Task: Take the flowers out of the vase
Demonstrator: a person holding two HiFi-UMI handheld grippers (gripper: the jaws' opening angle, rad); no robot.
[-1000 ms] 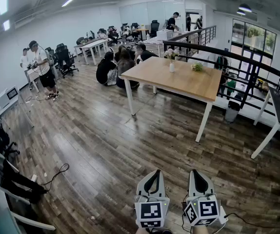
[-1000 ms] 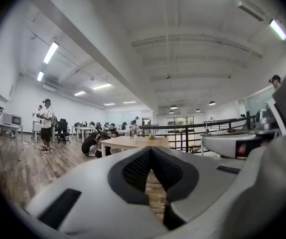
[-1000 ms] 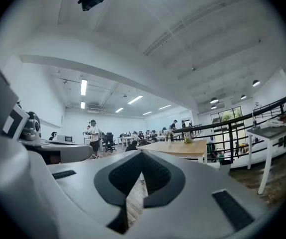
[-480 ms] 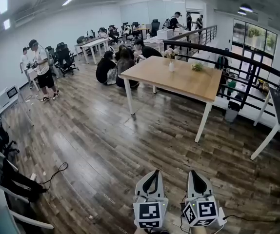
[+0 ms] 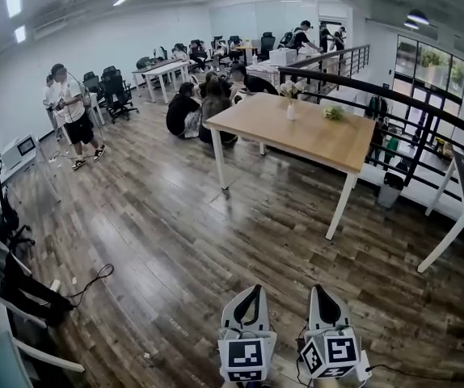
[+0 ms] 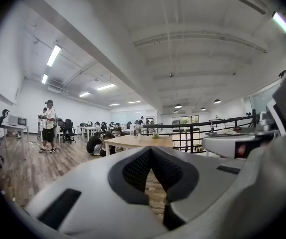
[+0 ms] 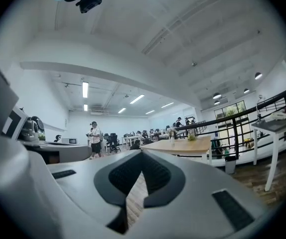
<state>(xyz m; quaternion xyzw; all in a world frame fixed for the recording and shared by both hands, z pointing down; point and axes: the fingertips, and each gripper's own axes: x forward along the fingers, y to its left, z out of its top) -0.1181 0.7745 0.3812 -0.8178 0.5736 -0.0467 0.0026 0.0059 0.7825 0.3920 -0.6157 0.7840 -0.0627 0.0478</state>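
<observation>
Risks, working outward from the jaws. A loose cable [image 5: 94,277] lies on the floor [image 5: 175,233] to the left of and a little ahead of the jaws, and it could catch a foot if the walk drifts that way. Further ahead are the table [image 5: 297,132] and the people sitting on the floor at its far-left corner [image 5: 196,107]. A careless approach could knock a table leg or crowd them. The main hazard is at the vase [image 5: 291,111]. It is slim and upright, so it will probably tip if the stems are pulled sideways rather than straight up, or if no gripper steadies it. Jaws that arrive closed would push the flowers [image 5: 288,91] over instead of taking them. They need to spread before they get there.

The left gripper [image 5: 252,289] and right gripper [image 5: 321,289] are side by side, pointing level. Each gripper's own view shows its jaws clenched tip to tip. Only floor shows through the gap behind the pads. Neither holds or touches anything.

The vase with its flowers is far ahead, roughly on the line between the two grippers and well apart from both. It stands towards the table's far edge. A small green sprig [image 5: 334,113] lies on the table just to its right, with the railing [image 5: 394,103] beyond. No stem has been taken out yet.
</observation>
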